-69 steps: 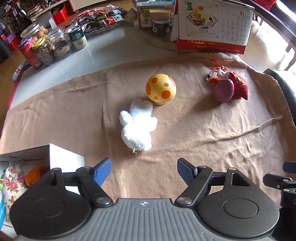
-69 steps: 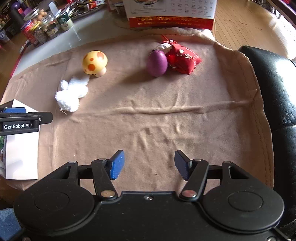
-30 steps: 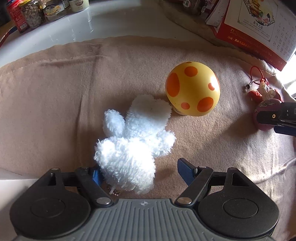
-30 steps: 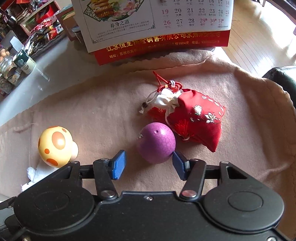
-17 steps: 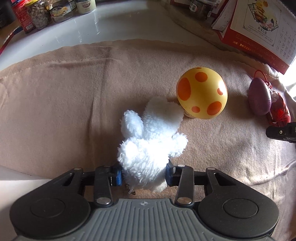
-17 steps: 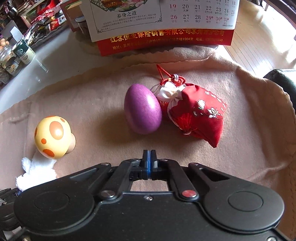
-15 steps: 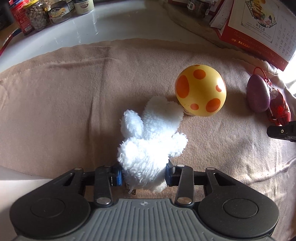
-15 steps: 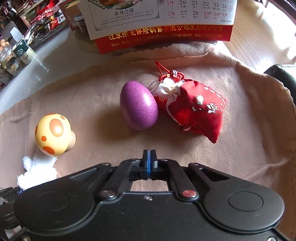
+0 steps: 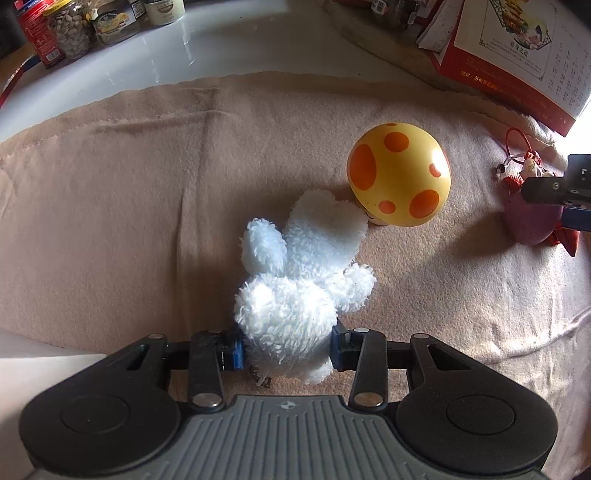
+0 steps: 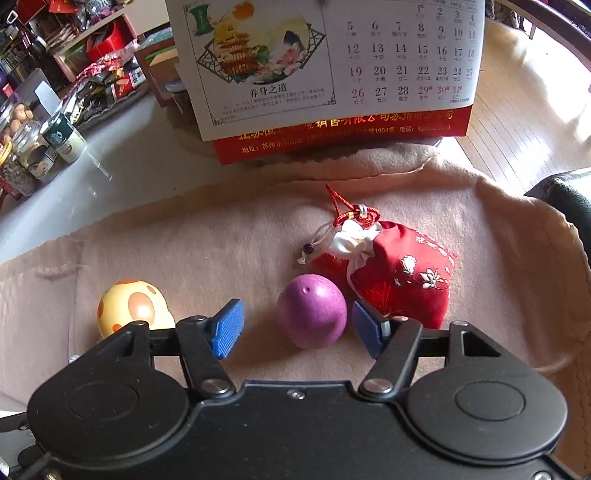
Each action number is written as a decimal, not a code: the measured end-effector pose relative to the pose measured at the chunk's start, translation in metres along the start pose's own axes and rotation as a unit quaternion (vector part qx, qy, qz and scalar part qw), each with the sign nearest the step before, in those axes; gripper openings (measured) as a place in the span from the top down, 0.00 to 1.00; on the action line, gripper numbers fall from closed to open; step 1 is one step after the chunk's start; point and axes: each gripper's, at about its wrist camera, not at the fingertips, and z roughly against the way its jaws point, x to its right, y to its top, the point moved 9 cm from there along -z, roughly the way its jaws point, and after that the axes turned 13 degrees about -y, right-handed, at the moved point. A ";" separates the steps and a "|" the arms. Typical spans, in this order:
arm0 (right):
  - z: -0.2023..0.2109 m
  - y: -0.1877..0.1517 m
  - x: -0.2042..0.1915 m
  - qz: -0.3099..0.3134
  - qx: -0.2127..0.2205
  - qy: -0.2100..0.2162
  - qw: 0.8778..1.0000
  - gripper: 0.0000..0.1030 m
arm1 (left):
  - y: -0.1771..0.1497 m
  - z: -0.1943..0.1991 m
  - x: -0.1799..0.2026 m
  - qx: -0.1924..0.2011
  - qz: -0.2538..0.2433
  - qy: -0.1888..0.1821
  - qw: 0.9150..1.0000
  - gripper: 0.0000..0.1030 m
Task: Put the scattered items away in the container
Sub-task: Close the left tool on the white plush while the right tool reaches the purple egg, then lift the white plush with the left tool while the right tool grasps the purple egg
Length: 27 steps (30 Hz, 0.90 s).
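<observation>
Here the table is covered with a beige cloth [image 9: 110, 206], a little wrinkled; beyond its edge the glossy white tabletop [image 9: 166, 48] carries jars [image 9: 70, 33]. A wall calendar [image 10: 332, 66] stands at the far side, and wooden floor [image 10: 517, 110] shows to the right. The left gripper [image 9: 286, 349] is clamped on the white plush [image 9: 295, 295], which lies on the cloth and touches the yellow mushroom [image 9: 399, 177]. The right gripper [image 10: 297, 328] is opening; the purple egg [image 10: 314, 314] sits between its blue pads [image 10: 227, 328], not pressed, just beside the red pouch [image 10: 402, 280]. A white box corner [image 9: 37, 369] shows at the left.
</observation>
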 end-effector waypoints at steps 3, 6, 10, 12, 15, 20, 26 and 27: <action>-0.011 -0.006 -0.005 0.009 -0.012 -0.011 1.000 0.43 | -0.001 0.000 0.000 0.000 -0.002 0.000 1.000 0.59; -0.023 -0.014 -0.008 0.018 -0.033 -0.022 0.999 0.50 | -0.001 0.000 0.000 -0.001 -0.005 0.000 1.000 0.59; -0.028 -0.021 -0.004 0.006 -0.034 -0.024 0.999 0.52 | -0.001 0.000 0.000 -0.002 -0.004 -0.001 1.000 0.59; -0.027 -0.023 -0.002 0.000 -0.040 -0.019 0.999 0.52 | -0.001 0.001 0.000 -0.002 -0.005 0.001 1.000 0.59; -0.020 -0.025 0.001 0.000 -0.035 -0.021 0.999 0.52 | -0.002 0.001 0.000 -0.004 -0.003 0.003 1.000 0.59; -0.002 -0.035 0.005 0.002 -0.035 -0.014 0.999 0.52 | -0.007 0.006 0.001 -0.007 0.001 0.006 1.000 0.60; 0.015 -0.064 0.009 0.021 -0.043 -0.005 0.999 0.52 | -0.024 0.017 0.012 -0.013 -0.019 0.018 1.000 0.60; 0.019 -0.070 0.009 0.025 -0.044 -0.004 0.999 0.52 | -0.028 0.021 0.014 -0.014 -0.024 0.022 0.999 0.60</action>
